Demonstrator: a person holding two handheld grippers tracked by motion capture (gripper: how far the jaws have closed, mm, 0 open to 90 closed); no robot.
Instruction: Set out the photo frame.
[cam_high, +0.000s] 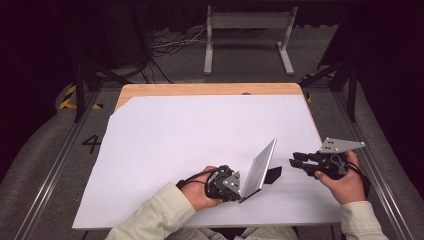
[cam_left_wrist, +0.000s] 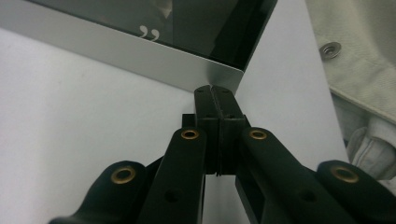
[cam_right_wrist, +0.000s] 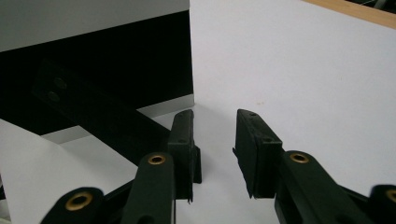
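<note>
Frame (cam_high: 260, 169) upright on sheet (cam_high: 175, 140), between left tongs (cam_high: 241, 187) and right tongs (cam_high: 296, 160).

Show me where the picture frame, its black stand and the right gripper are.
picture frame (cam_high: 260, 170), high view, on its silver front face.
black stand (cam_high: 273, 174), high view, on the prop behind the frame.
right gripper (cam_right_wrist: 214, 140), right gripper view, midway between its open fingertips.

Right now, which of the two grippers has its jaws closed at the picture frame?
The left gripper: its jaws are shut together at the lower corner of the standing picture frame. The right gripper sits beside the frame's back stand with its jaws apart, holding nothing.
</note>
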